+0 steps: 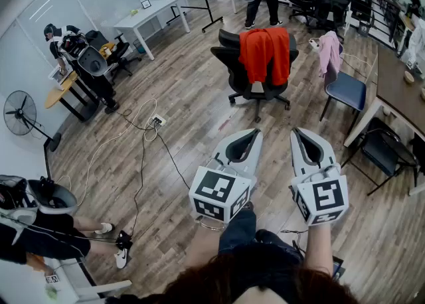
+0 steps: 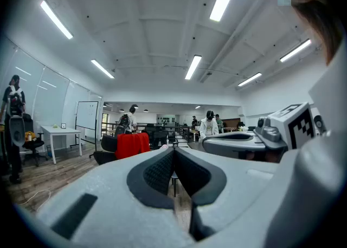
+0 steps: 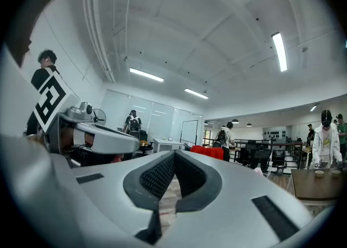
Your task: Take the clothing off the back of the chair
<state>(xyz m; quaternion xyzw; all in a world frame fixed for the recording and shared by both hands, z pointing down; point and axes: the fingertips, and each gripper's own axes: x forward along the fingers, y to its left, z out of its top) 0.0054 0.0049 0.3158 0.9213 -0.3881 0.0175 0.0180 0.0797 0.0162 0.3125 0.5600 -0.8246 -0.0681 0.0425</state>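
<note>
A red garment (image 1: 265, 56) hangs over the back of a black office chair (image 1: 255, 85) out on the wooden floor ahead of me. It also shows as a red patch in the left gripper view (image 2: 132, 145) and the right gripper view (image 3: 209, 152). My left gripper (image 1: 254, 135) and right gripper (image 1: 297, 134) are held level side by side, well short of the chair. Both are shut with nothing between the jaws.
A blue chair (image 1: 345, 89) with a pink garment (image 1: 329, 52) stands right of the black chair beside a brown table (image 1: 398, 90). Cables and a power strip (image 1: 157, 122) lie on the floor at left. People stand at the back and left; a fan (image 1: 20, 113) is far left.
</note>
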